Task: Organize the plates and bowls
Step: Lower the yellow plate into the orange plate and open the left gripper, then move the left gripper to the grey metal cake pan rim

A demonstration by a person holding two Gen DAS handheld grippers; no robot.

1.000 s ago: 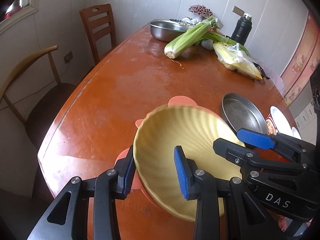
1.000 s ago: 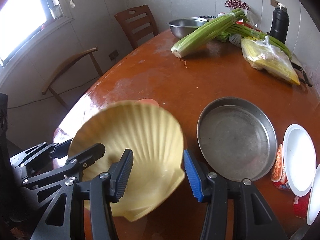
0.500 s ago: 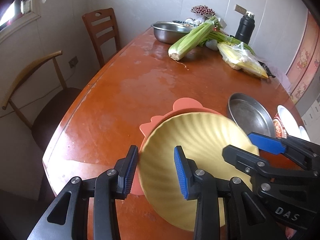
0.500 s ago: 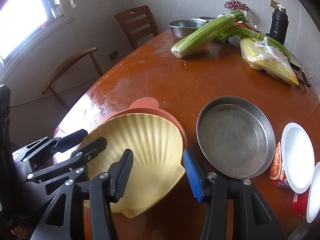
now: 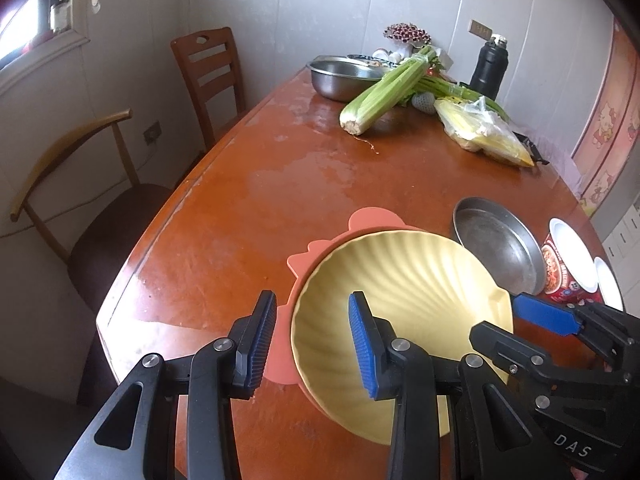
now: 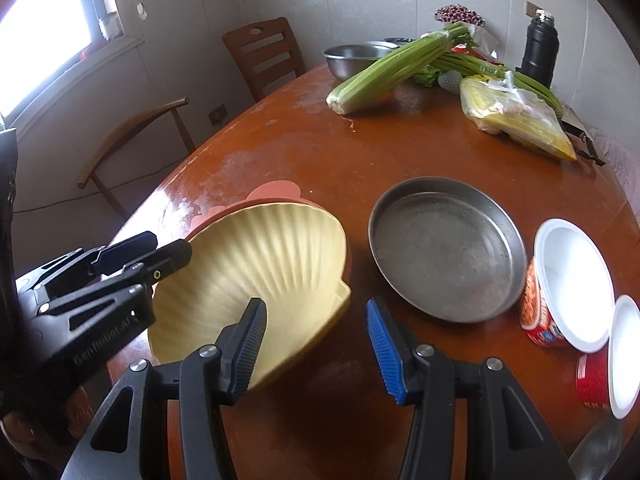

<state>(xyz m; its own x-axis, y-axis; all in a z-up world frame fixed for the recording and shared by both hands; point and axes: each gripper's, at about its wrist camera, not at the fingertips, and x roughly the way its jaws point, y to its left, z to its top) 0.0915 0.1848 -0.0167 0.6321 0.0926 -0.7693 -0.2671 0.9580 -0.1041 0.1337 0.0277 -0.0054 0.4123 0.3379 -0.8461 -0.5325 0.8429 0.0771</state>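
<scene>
A yellow shell-shaped bowl rests inside a pink bowl on the brown table; it also shows in the right wrist view. My left gripper is open, its jaws either side of the yellow bowl's near rim. My right gripper is open at the bowl's right edge, its left finger over the rim. A steel plate lies to the right. White-lidded cups stand beyond it.
Celery, a steel basin, a bag of corn and a black flask sit at the table's far end. Two chairs stand along the left side. The table edge is close on the left.
The yellow bowl came down from a tilted, lifted pose and settled into the pink bowl. Both grippers lowered with it and their jaws now stand off its rim.
</scene>
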